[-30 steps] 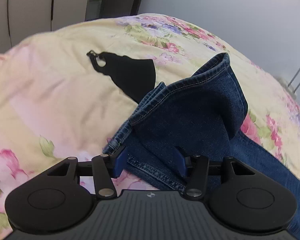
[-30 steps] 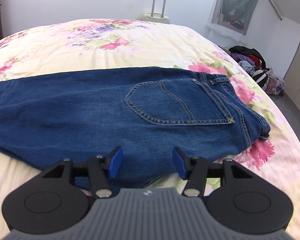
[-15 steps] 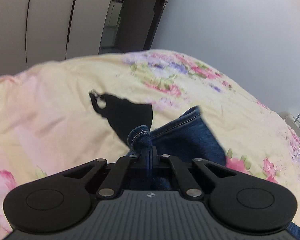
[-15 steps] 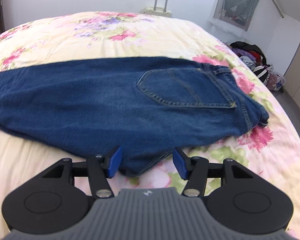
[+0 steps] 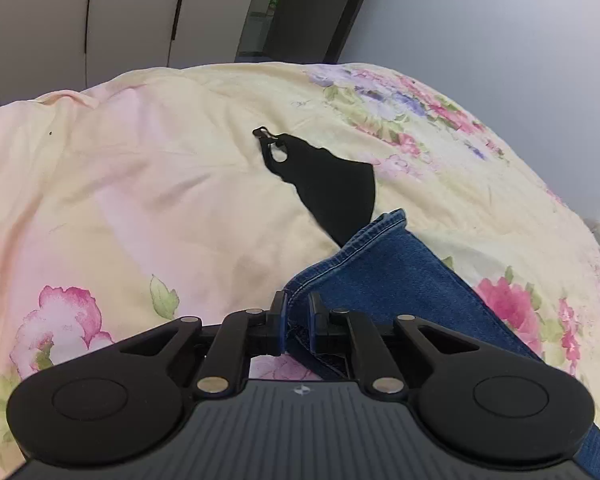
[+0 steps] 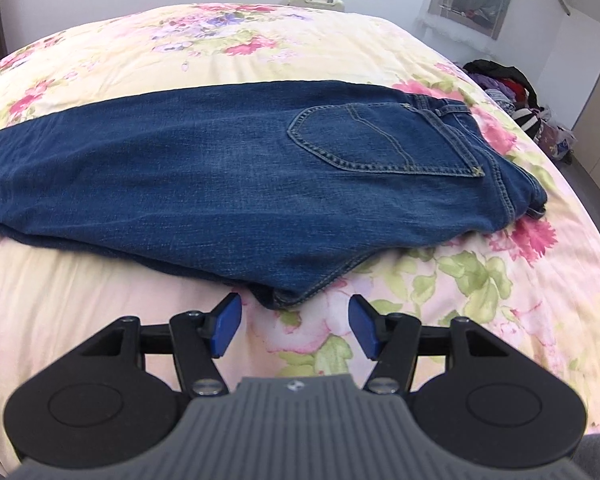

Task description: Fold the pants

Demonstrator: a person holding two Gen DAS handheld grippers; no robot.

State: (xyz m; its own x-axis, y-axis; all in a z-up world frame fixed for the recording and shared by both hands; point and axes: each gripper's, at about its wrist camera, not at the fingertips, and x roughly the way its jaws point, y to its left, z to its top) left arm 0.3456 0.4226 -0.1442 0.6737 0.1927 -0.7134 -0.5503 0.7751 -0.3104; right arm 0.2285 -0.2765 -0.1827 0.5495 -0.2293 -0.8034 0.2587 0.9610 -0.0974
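A: Left claw (image 5: 298, 316): item held?
B: Closing tight on the pants (image 5: 384, 276), gripping the hem edge; the leg is running off ahead and right across the bed (image 5: 140, 200). A black cloth (image 5: 332, 184) is lying just beyond the hem.

A: Right claw (image 6: 294, 330)?
B: Standing apart, holding nothing. The pants' (image 6: 220, 184) crotch edge is lying just ahead of it; open bedding is showing on both sides.

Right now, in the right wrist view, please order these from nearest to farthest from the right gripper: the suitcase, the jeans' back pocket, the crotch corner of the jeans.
From the right gripper:
1. Crotch corner of the jeans, just ahead of the open fingers, on the bed.
2. Back pocket, farther on and to the right, on top of the jeans.
3. Suitcase, beyond the bed's far edge, by the wall.
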